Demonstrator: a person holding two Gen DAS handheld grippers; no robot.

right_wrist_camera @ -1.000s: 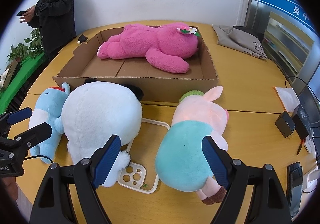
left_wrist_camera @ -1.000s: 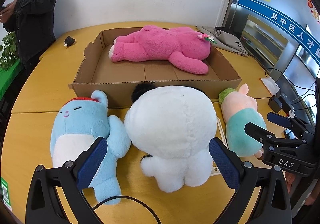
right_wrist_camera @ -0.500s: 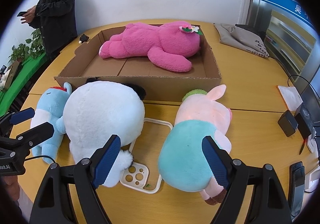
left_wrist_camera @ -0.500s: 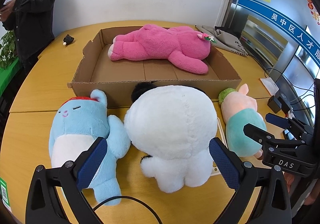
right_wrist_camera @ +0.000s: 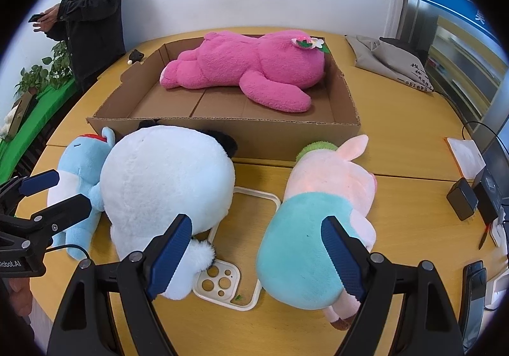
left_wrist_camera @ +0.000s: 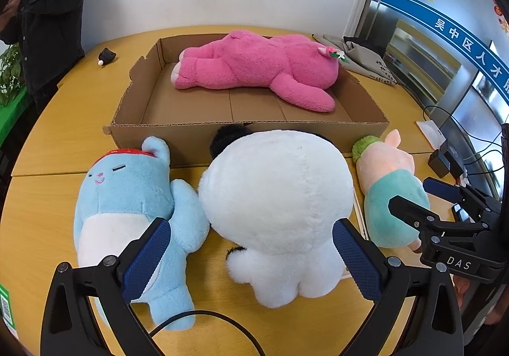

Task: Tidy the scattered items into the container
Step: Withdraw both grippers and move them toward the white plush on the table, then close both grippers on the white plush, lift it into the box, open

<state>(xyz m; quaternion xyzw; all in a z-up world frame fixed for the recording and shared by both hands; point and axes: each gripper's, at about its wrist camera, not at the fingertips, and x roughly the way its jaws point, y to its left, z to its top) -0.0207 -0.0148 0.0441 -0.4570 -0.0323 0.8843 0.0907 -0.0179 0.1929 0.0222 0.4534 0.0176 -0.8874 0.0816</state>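
A shallow cardboard box [left_wrist_camera: 248,130] [right_wrist_camera: 286,133] holds a pink plush bear [left_wrist_camera: 261,70] [right_wrist_camera: 251,73]. In front of it lie a blue plush [left_wrist_camera: 124,197] [right_wrist_camera: 73,165], a big white plush [left_wrist_camera: 276,197] [right_wrist_camera: 165,184] and a pig plush in a teal shirt [left_wrist_camera: 391,194] [right_wrist_camera: 318,222]. My left gripper [left_wrist_camera: 251,257] is open, its fingers either side of the white plush's lower end. My right gripper [right_wrist_camera: 254,254] is open just before the pig plush and the white plush.
A white phone case [right_wrist_camera: 235,263] lies on the wooden table [left_wrist_camera: 47,140] between the white and pig plush. A grey bag [right_wrist_camera: 391,66] lies back right. Chargers and cables [right_wrist_camera: 470,200] sit at the right edge. A person [right_wrist_camera: 89,16] stands back left.
Both grippers have moved slightly forward toward the plush toys. The toys have not moved.
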